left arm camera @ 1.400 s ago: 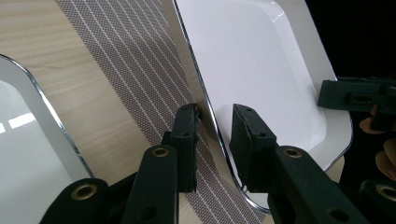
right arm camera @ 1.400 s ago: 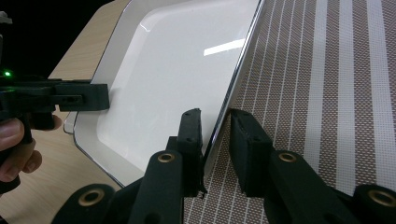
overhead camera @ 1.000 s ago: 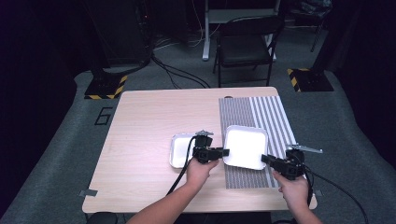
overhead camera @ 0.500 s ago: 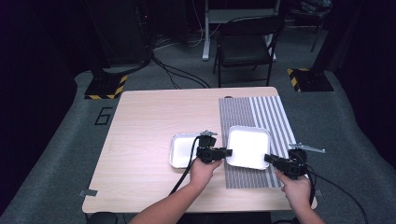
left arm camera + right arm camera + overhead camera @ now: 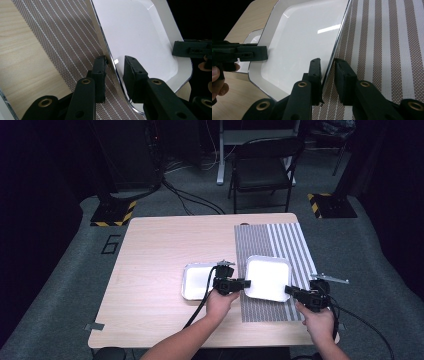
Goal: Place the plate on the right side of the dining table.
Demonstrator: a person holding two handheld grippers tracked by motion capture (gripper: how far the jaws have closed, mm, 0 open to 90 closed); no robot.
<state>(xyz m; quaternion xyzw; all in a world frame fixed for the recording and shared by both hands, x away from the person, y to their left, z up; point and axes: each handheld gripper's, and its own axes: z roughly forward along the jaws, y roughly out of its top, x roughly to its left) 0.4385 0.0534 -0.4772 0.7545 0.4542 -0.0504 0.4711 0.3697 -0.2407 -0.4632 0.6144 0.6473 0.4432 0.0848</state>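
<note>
A white square plate (image 5: 268, 277) hangs over the striped mat (image 5: 285, 240), held at two opposite rims. On its left rim my left gripper (image 5: 246, 283) is shut. In the left gripper view the jaws sit either side of the plate's (image 5: 140, 32) thin edge, with the gripper (image 5: 113, 61) tight to it. My right gripper (image 5: 287, 290) is shut on the right rim, and in its own view the gripper (image 5: 328, 62) pinches the plate (image 5: 299, 42). The plate looks slightly raised and tilted.
A second white plate (image 5: 195, 281) lies on the bare wood table (image 5: 165, 245), just left of the held one and partly under my left hand. A black chair (image 5: 262, 167) stands beyond the table's far edge. Cables trail from both grippers toward the near edge.
Both grippers and the plate between them have drifted slightly to the right. The second plate has stayed put.
</note>
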